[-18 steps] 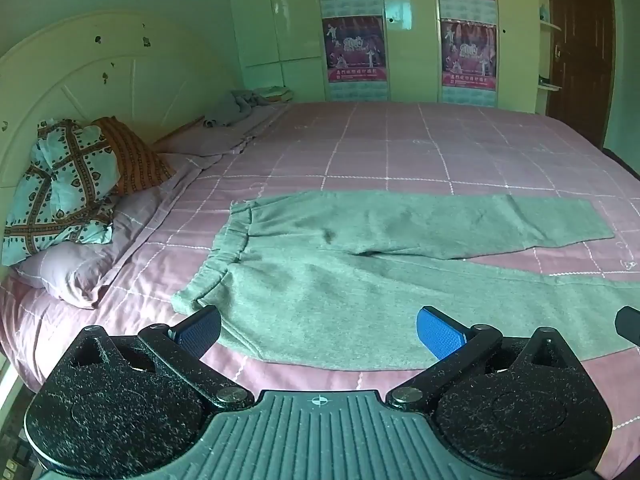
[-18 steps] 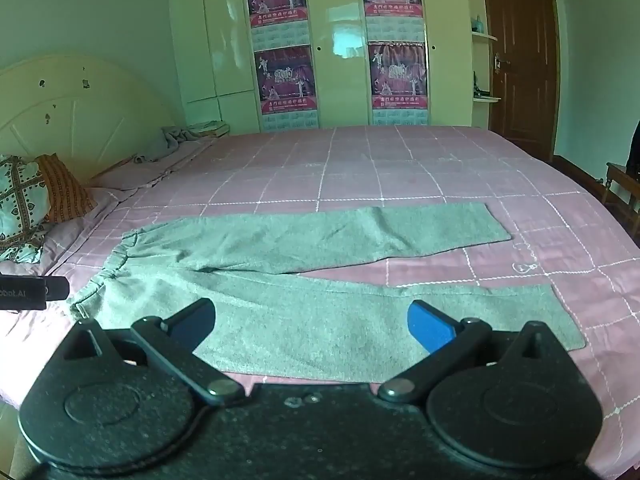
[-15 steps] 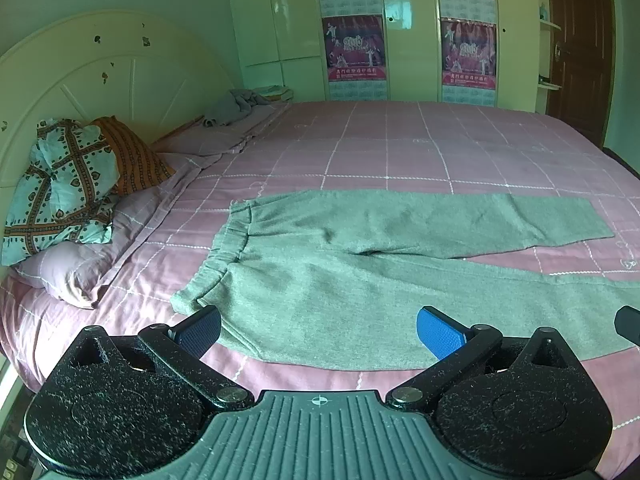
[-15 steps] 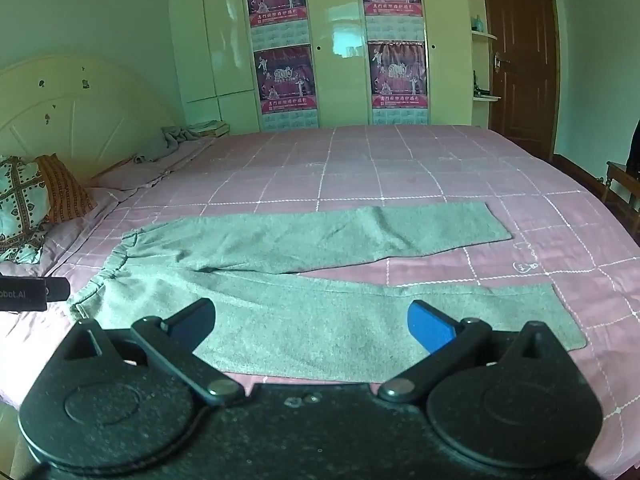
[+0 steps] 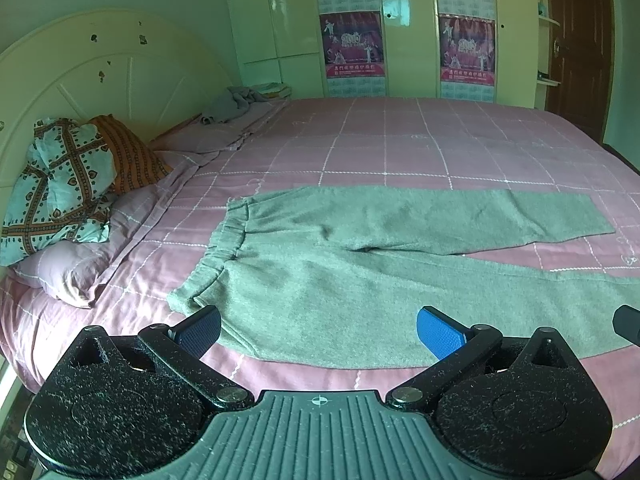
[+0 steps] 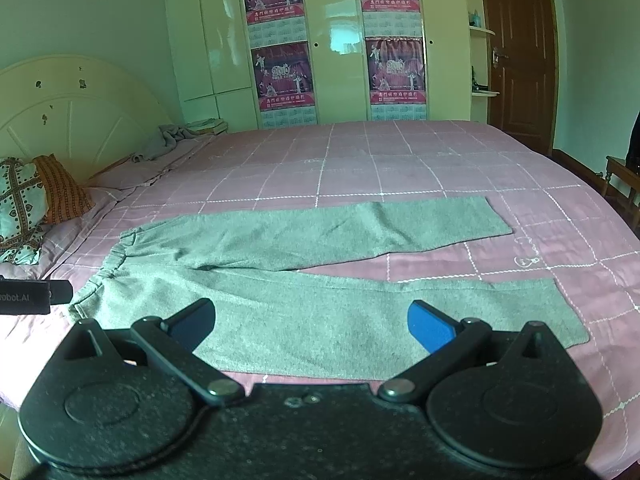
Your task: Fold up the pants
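Note:
Grey pants (image 5: pixel 360 268) lie flat on the pink checked bed, waistband to the left, both legs spread apart and stretching right; they also show in the right wrist view (image 6: pixel 320 280). My left gripper (image 5: pixel 318 330) is open and empty, hovering over the near edge of the pants by the waistband end. My right gripper (image 6: pixel 310 326) is open and empty, over the near leg's front edge. A part of the left gripper shows at the left edge of the right wrist view (image 6: pixel 28 296).
Pillows (image 5: pixel 68 184) lie at the cream headboard (image 5: pixel 100 80) on the left. A grey cloth heap (image 5: pixel 232 106) sits at the far corner. A wardrobe with posters (image 6: pixel 336 40) and a brown door (image 6: pixel 520 48) stand behind the bed. A wooden stool (image 6: pixel 624 176) is at right.

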Motion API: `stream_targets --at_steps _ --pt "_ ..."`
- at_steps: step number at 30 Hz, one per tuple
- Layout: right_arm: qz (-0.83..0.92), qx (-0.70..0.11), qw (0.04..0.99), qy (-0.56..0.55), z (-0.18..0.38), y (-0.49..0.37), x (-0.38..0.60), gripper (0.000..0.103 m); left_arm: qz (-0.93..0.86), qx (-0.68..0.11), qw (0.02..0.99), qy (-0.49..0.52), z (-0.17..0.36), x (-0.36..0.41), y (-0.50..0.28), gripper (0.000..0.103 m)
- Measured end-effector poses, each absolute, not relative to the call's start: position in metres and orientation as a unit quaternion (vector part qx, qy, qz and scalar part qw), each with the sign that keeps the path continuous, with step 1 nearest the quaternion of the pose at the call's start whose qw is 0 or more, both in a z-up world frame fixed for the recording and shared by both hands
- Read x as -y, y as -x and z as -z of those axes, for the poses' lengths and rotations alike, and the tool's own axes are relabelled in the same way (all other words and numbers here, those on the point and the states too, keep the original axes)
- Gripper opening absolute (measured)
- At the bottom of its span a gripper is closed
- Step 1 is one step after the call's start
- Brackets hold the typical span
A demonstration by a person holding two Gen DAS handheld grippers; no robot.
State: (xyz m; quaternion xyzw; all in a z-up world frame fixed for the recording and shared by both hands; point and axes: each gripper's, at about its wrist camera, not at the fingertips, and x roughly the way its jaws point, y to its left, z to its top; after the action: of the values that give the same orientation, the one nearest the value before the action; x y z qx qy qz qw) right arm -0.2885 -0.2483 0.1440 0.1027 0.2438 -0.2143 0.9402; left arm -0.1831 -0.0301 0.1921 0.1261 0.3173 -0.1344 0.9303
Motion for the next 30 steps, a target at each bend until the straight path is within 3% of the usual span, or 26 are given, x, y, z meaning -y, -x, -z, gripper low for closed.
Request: stream_targets --at_steps 13,21,30 --pt "0.216 -0.231 0.944 -0.097 -0.149 0.29 0.248 0.103 0.137 -0.317 0.93 -0.127 -0.177 0.02 0.172 0.103" --pt "0.229 -0.174 0.954 -0.079 -0.165 0.295 0.246 0.103 0.143 -0.317 0.929 -0.127 -0.17 0.012 0.162 0.103" --pt "0.234 -0.225 0.944 -0.06 -0.164 0.276 0.241 0.103 0.132 -0.334 0.926 -0.113 -0.153 0.003 0.147 0.103"
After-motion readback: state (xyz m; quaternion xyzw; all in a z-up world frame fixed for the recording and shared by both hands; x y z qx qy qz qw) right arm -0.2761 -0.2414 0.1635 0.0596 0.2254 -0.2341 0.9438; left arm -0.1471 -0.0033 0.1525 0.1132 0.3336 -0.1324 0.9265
